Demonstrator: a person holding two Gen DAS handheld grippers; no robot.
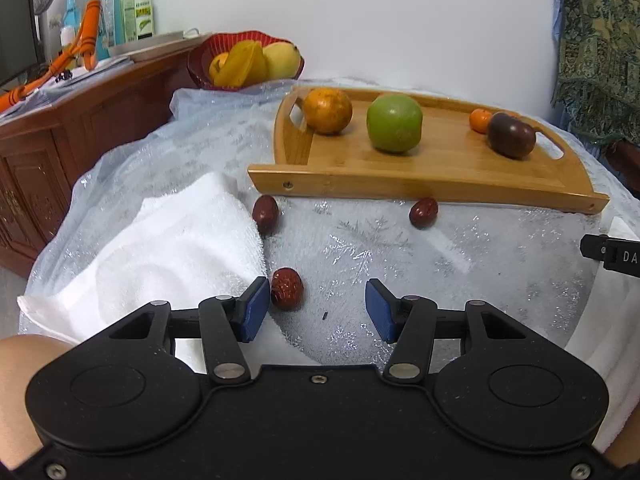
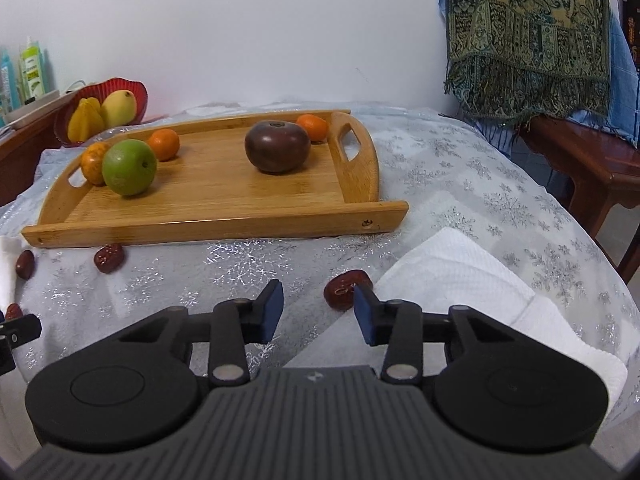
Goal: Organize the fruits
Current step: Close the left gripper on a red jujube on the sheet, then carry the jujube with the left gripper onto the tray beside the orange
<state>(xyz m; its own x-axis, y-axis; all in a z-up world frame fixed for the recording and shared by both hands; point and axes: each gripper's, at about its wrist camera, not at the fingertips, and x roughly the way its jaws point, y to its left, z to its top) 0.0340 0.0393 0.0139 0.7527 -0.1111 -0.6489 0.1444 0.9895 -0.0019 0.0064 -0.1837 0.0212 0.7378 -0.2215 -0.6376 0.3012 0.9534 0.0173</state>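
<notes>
Your left gripper (image 1: 316, 310) has its jaws apart with nothing pinched; a red date (image 1: 287, 289) lies just inside its left pad. Your right gripper (image 2: 318, 312) is likewise spread and empty, another date (image 2: 345, 284) against its right pad. Ahead sits the wooden tray (image 2: 224, 224).

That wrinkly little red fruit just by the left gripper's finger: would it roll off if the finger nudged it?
The red date looks oval and lies on a soft tablecloth, so it would probably wobble aside rather than roll far. Its shrivelled skin suggests it is dry and light, likely giving the blue pads fair grip. It seems firm, unlikely to bruise.
</notes>
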